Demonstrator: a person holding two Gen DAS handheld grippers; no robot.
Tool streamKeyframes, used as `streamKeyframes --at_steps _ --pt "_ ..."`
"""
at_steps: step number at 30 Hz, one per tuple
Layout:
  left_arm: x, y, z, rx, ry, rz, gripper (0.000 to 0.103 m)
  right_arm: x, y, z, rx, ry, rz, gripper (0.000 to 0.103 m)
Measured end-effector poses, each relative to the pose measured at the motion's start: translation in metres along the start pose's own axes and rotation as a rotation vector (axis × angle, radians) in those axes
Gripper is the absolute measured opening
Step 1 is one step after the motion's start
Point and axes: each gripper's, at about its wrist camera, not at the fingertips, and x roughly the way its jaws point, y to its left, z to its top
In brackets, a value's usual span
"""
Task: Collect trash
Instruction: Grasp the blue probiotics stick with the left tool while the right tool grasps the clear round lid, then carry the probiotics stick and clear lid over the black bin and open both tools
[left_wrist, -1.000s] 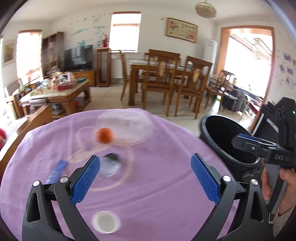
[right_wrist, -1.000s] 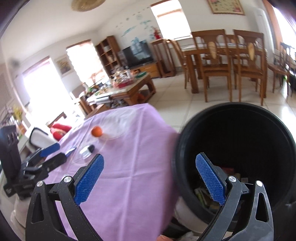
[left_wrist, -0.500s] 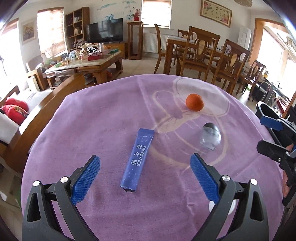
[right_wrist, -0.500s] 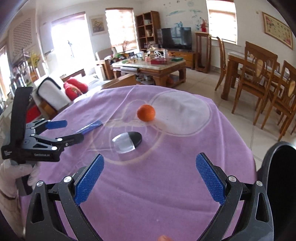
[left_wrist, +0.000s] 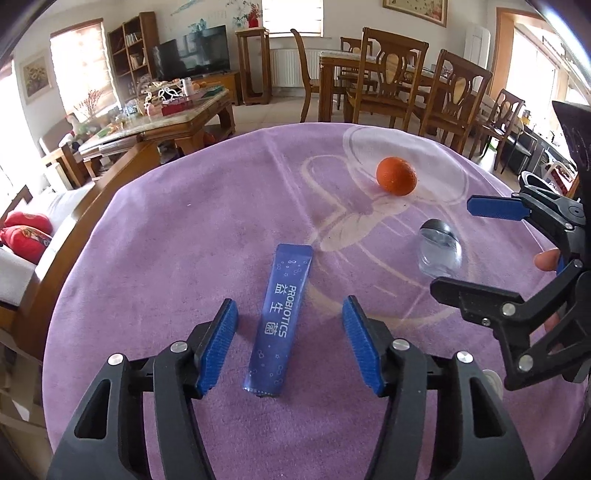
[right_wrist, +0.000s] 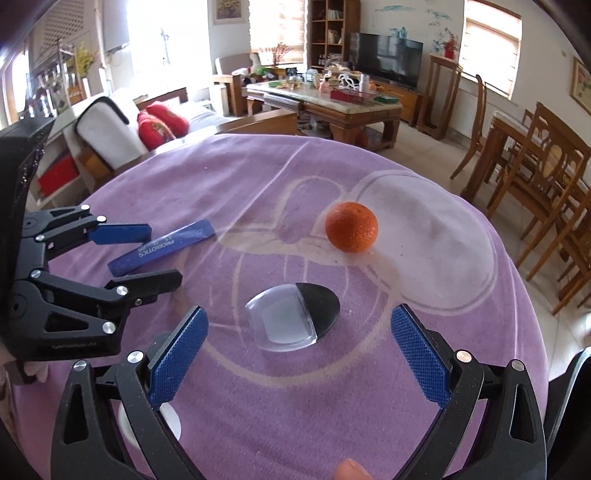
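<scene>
A blue probiotics sachet (left_wrist: 281, 314) lies flat on the purple tablecloth (left_wrist: 184, 229). My left gripper (left_wrist: 290, 341) is open, its jaws partly closed in, one on each side of the sachet's near half, not touching it. The sachet also shows in the right wrist view (right_wrist: 162, 247), between the left gripper's fingers (right_wrist: 122, 233). A clear jar with a black lid (right_wrist: 291, 314) lies on its side just ahead of my open right gripper (right_wrist: 299, 354). The jar shows in the left wrist view too (left_wrist: 439, 247). An orange (right_wrist: 351, 232) sits beyond it.
A small white round lid (right_wrist: 170, 417) lies on the cloth under my right gripper's left finger. The black bin's rim (right_wrist: 576, 387) shows at the table's right edge. A sofa, coffee table and dining chairs stand around the table.
My left gripper has moved down onto the sachet and its jaws have narrowed around it. My right gripper has swung from the bin toward the jar and come closer to it.
</scene>
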Motion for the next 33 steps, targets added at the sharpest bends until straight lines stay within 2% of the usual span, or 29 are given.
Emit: streamKeyframes --at_steps 2,4,5,7,9,13,19,26,29,33 --pt "-0.002 0.002 0.000 -0.006 -0.009 0.019 0.030 0.006 -0.002 0.000 0.004 0.010 0.004 0.090" --pt "-0.003 0.005 0.000 0.000 -0.011 0.034 0.020 0.013 -0.002 -0.001 0.007 0.030 0.010 0.078" --pt "-0.003 0.006 0.001 0.002 -0.012 0.031 0.019 0.014 -0.003 0.000 0.016 0.033 0.016 0.077" --pt "-0.003 0.008 0.001 -0.007 -0.013 0.022 0.019 0.012 -0.005 -0.001 0.026 0.025 0.009 0.064" --pt "-0.004 0.009 0.001 -0.015 -0.014 0.017 0.018 0.011 -0.005 -0.001 0.028 0.019 0.010 0.056" --pt "-0.009 0.016 0.001 -0.063 -0.040 -0.012 0.017 0.010 -0.003 -0.003 0.041 0.017 0.008 0.056" --pt "-0.022 0.022 0.002 -0.102 -0.128 -0.048 0.017 -0.002 -0.012 -0.008 0.116 -0.005 0.050 0.056" --pt "-0.052 0.040 0.008 -0.242 -0.266 -0.105 0.017 -0.062 -0.044 -0.023 0.222 -0.135 0.076 0.056" --pt "-0.065 0.025 0.014 -0.235 -0.291 -0.144 0.017 -0.096 -0.071 -0.037 0.284 -0.201 0.065 0.056" --pt "-0.084 -0.028 0.031 -0.152 -0.324 -0.196 0.017 -0.136 -0.116 -0.061 0.365 -0.269 0.045 0.056"
